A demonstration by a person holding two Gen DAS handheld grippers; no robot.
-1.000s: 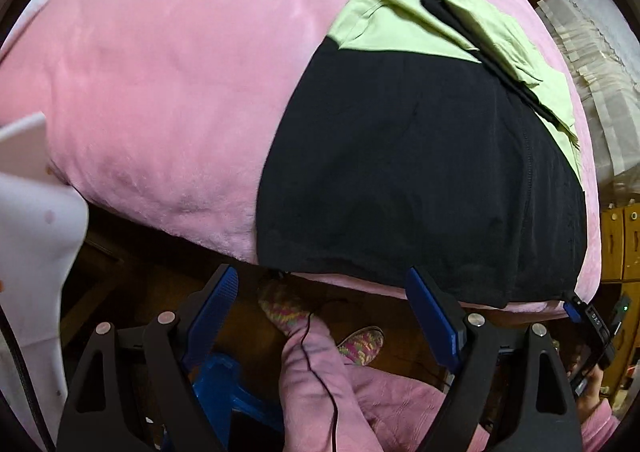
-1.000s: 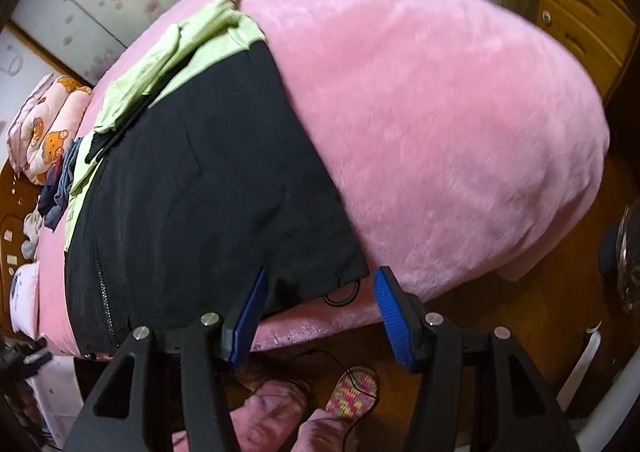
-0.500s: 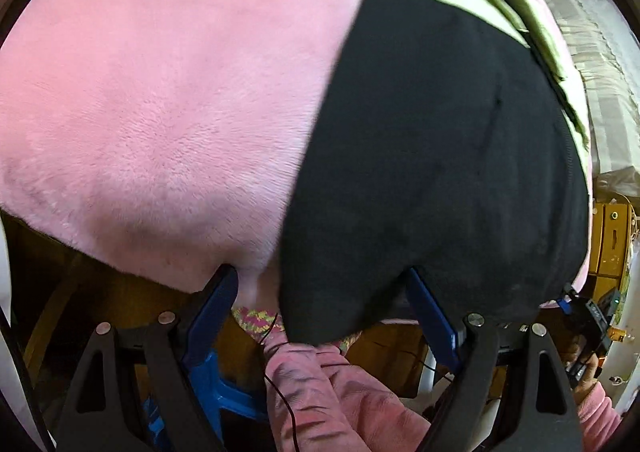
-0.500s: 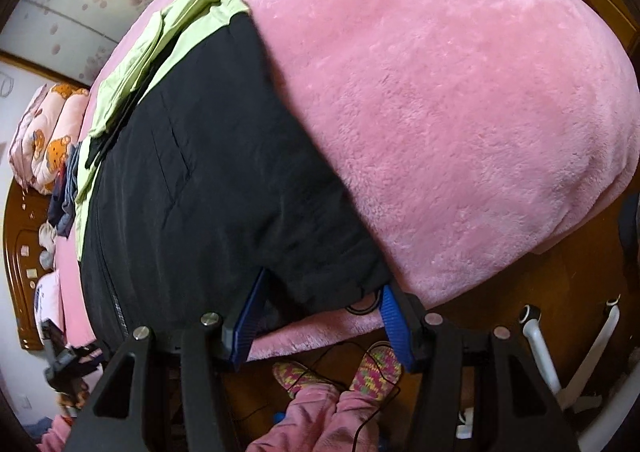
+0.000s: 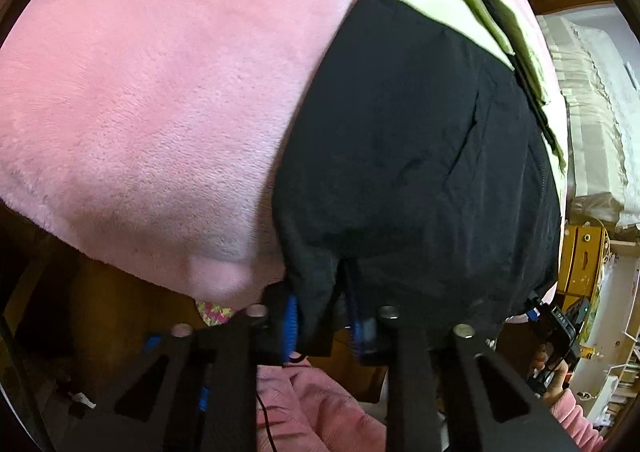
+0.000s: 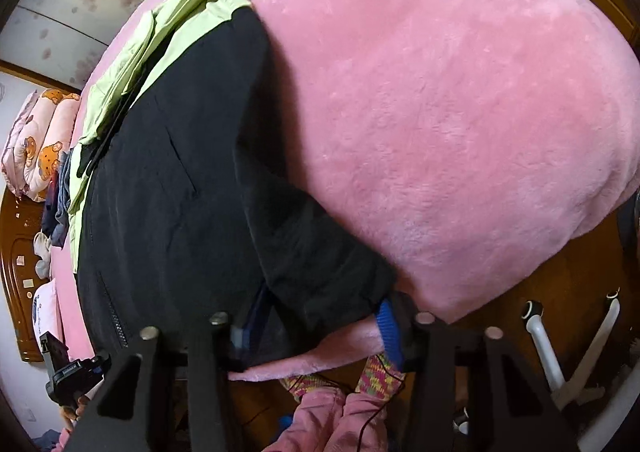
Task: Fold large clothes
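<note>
Fabric of a black and light green jacket lies spread flat on the pink blanket that covers the bed, its black hem at the blanket's near edge. The left gripper has its blue pads narrow, pinching one corner of this hem; a fold of black cloth sits between them. The right gripper is at the other hem corner, its pads still rather wide with the cloth lying between them, so one cannot tell if it truly grips.

The step is probably to lift the hem and fold it toward the green collar part. The risk is at the right corner: if the pads do not close fully, the cloth may slip out and the fold becomes crooked. Also, the pads could catch the soft blanket under the hem and drag it up together with the jacket.
</note>
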